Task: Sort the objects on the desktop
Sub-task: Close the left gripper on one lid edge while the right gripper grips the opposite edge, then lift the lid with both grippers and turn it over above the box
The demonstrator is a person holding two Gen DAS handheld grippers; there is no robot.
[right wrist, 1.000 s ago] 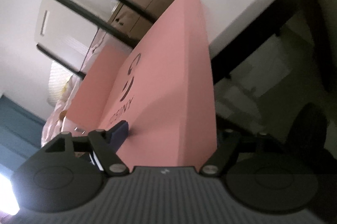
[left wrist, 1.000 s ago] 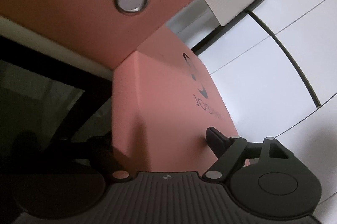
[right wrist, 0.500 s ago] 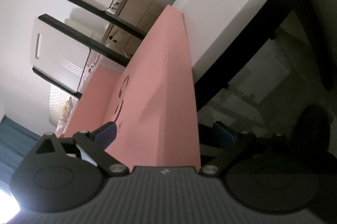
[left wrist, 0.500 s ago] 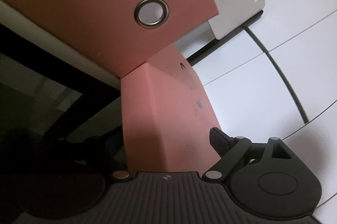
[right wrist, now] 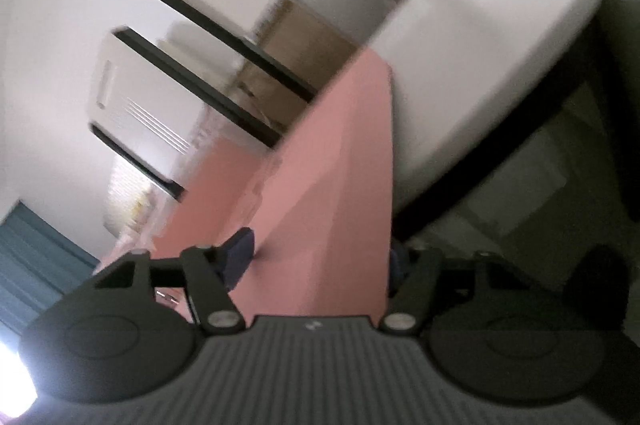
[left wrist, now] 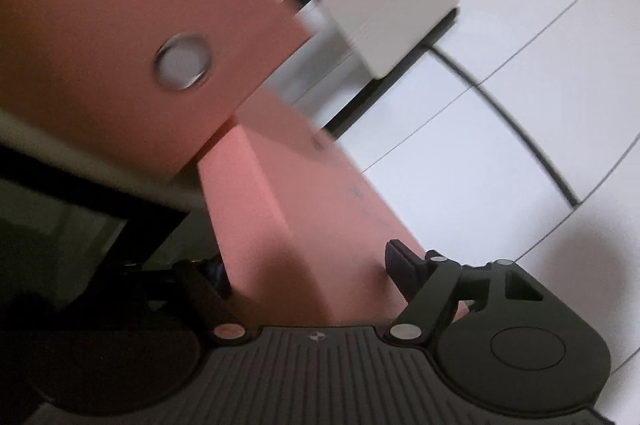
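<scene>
Both views have swung a bit since half a second ago: in the left wrist view the metal-ringed round hole point(left wrist: 182, 61) in the flap has slid down and slightly right, and everything's smeared with motion blur now, where the earlier shots were sharper.

So the thing being handled is a salmon-pink cardboard folder box point(left wrist: 296, 225), and both grippers are on it at once. The left gripper point(left wrist: 304, 273) is clamped across the box's narrow edge, with its right finger point(left wrist: 400, 265) pressed flat against the printed face and the other finger down in shadow on the dark side. The box runs straight ahead and up from that gripper, and a big flap of the same pink sits above and to the left with the hole in it.

The right gripper point(right wrist: 320, 257) is closed on the same pink box point(right wrist: 340, 185) too, its left finger point(right wrist: 238, 249) touching the pink face and the right one tucked behind the far edge. The dark lettering on the box is too blurry to read.

Beyond the left gripper, up and to the right, there's a beige plastic box with a slot handle point(left wrist: 394, 1). Ahead of the right gripper, to the right, is a pale tabletop point(right wrist: 480, 65) with a dark edge.
</scene>
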